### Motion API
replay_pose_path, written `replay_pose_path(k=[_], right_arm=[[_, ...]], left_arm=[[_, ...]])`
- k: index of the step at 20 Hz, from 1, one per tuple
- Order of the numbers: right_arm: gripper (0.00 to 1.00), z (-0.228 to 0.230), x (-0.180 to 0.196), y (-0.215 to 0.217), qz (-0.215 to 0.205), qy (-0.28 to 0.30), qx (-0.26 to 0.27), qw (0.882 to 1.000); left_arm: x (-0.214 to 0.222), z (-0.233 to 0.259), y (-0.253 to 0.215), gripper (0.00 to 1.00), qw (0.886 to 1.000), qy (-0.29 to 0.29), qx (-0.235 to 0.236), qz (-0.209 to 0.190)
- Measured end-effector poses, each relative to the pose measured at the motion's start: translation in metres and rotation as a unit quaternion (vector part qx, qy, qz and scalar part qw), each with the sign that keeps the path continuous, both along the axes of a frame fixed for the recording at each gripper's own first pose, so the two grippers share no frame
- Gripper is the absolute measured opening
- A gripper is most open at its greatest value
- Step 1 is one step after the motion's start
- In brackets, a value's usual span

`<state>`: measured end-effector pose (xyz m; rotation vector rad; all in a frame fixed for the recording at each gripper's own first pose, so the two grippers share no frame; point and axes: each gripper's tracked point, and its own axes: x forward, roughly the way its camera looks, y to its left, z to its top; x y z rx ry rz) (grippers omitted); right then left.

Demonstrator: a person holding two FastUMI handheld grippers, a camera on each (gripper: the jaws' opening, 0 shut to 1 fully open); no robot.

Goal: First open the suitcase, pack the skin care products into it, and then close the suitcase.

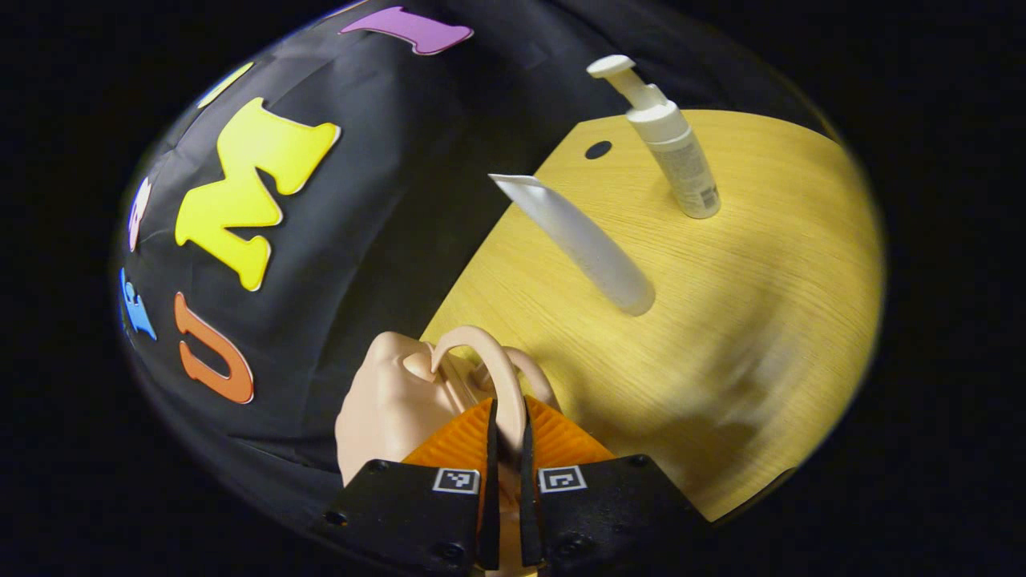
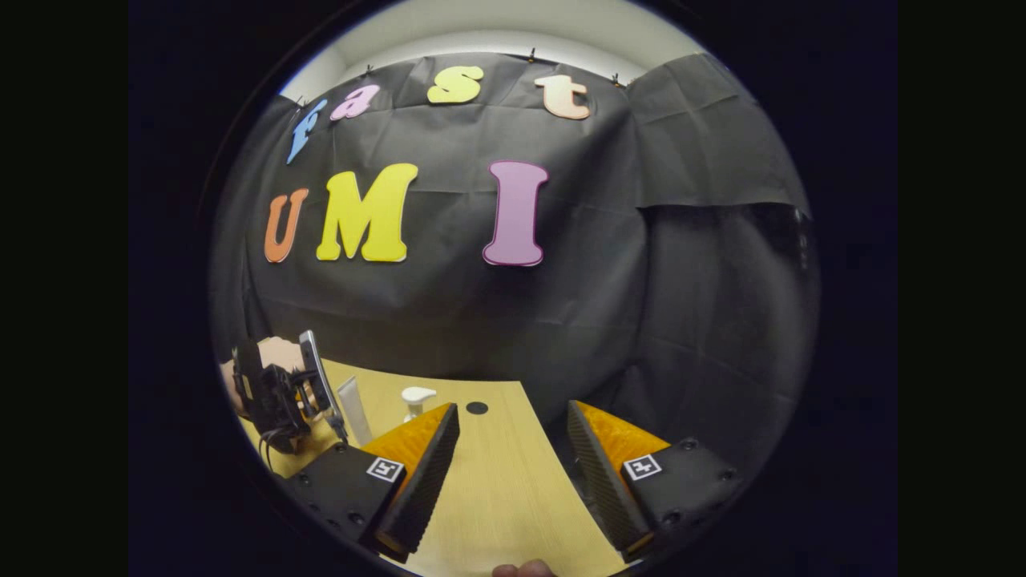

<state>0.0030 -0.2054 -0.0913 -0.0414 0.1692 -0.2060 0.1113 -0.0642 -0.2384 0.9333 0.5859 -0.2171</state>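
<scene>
My left gripper (image 1: 506,405) is shut on the arched handle (image 1: 481,344) of a small peach-coloured suitcase (image 1: 385,409), which hangs at the table's edge in the left gripper view. I cannot tell whether its lid is open. On the wooden table (image 1: 761,320) a white tube (image 1: 585,240) stands on its cap, with a white pump bottle (image 1: 673,144) behind it. In the right gripper view my right gripper (image 2: 513,413) is open over the table with nothing between its fingers. Far left there, a hand holds the left gripper (image 2: 276,397) beside the tube (image 2: 353,409) and pump bottle (image 2: 417,398).
A round dark hole (image 1: 598,150) sits in the table near its far edge, also seen as the hole (image 2: 477,408) between my right fingers. The bare tabletop (image 2: 505,481) stretches ahead of the right gripper. Black cloth walls the booth behind the table.
</scene>
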Motion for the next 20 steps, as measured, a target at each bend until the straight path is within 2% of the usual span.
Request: replay_pose_path(k=[3,6,8,10,12,14,17,20], right_arm=[[0.81,0.012,-0.002,0.014,0.003,-0.011,-0.003,1.000],[0.80,0.027,-0.001,0.033,0.013,-0.023,-0.010,1.000],[0.80,0.040,0.002,0.048,0.022,-0.032,-0.014,0.999],[0.80,0.054,0.007,0.064,0.032,-0.041,-0.018,0.998],[0.81,0.067,0.013,0.083,0.042,-0.047,-0.017,0.998],[0.80,0.076,0.018,0.099,0.047,-0.049,-0.015,0.998],[0.81,0.087,0.022,0.119,0.049,-0.049,-0.021,0.997],[0.80,0.095,0.021,0.132,0.045,-0.048,-0.040,0.997]], left_arm=[[0.002,0.034,0.007,0.06,0.998,-0.025,-0.051,0.016],[0.001,0.082,0.021,0.04,0.993,-0.068,-0.089,0.026],[0.002,0.113,0.045,0.03,0.986,-0.098,-0.132,0.040],[-0.004,0.146,0.074,0.03,0.973,-0.128,-0.183,0.058],[-0.005,0.182,0.115,0.03,0.957,-0.172,-0.219,0.081],[0.000,0.210,0.172,0.03,0.942,-0.213,-0.234,0.108],[-0.003,0.217,0.255,0.03,0.930,-0.242,-0.233,0.147],[0.005,0.207,0.353,0.02,0.910,-0.248,-0.262,0.205]])
